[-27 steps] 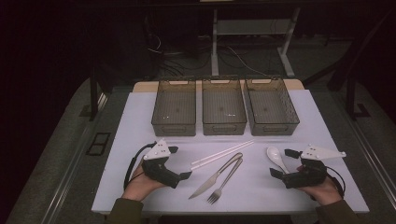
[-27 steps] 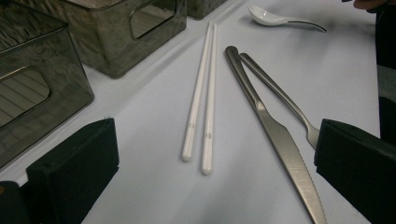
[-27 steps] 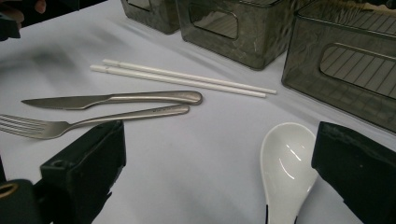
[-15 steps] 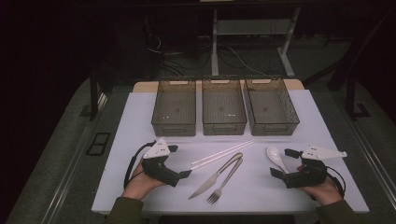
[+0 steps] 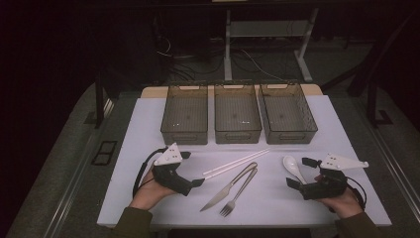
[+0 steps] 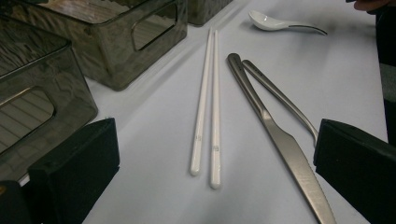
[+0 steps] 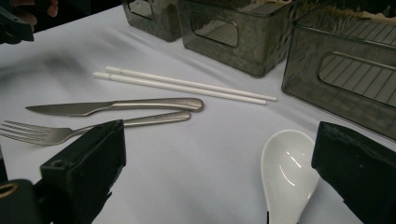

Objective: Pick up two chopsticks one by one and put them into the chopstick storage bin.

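White table (image 5: 148, 148) carries three bins (image 5: 237, 120); chopsticks (image 5: 236, 163), knife (image 5: 229, 187), fork (image 5: 238, 194), spoon (image 5: 293, 167).

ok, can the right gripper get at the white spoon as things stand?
Probably yes. The right gripper is open beside the white spoon, whose bowl lies between its jaws in the right gripper view, with nothing on it; the fork and knife lie well aside.

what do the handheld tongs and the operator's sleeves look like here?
Both the left tongs and right tongs are black pistol-grip bodies with blocky black jaws, a pale grey three-cornered plate on top, and a black cable looping behind. Sleeves are dark olive-brown.
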Demonstrator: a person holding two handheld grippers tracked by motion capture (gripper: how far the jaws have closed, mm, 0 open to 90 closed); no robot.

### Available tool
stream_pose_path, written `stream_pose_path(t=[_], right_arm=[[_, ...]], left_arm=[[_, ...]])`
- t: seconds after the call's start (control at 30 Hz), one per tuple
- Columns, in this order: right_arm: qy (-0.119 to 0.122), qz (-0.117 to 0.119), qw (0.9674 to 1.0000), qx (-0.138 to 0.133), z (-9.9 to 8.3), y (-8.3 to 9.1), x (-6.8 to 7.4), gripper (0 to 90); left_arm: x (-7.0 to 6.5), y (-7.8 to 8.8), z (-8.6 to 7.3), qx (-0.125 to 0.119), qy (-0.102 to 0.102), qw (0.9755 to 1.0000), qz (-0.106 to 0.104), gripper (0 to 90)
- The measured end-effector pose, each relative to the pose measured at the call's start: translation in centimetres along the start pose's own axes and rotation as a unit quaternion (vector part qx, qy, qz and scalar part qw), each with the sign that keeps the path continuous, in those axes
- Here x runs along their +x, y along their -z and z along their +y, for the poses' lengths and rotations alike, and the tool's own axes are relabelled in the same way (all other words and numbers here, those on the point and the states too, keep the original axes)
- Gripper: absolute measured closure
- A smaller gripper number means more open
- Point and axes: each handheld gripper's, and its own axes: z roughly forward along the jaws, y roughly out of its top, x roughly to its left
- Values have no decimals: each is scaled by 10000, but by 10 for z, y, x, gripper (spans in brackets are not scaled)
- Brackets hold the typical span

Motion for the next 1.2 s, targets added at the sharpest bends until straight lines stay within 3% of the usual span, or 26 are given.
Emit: stream_pose_path(t=[0.4, 1.2], right_arm=[[-7, -9, 10000, -11, 0, 1, 1, 32], [-100, -44, 9999, -130, 1, 2, -1, 32]], left_arm=[[4, -6, 13, -56, -108, 9999, -75, 22], [16, -29, 39, -148, -84, 9997, -185, 103]])
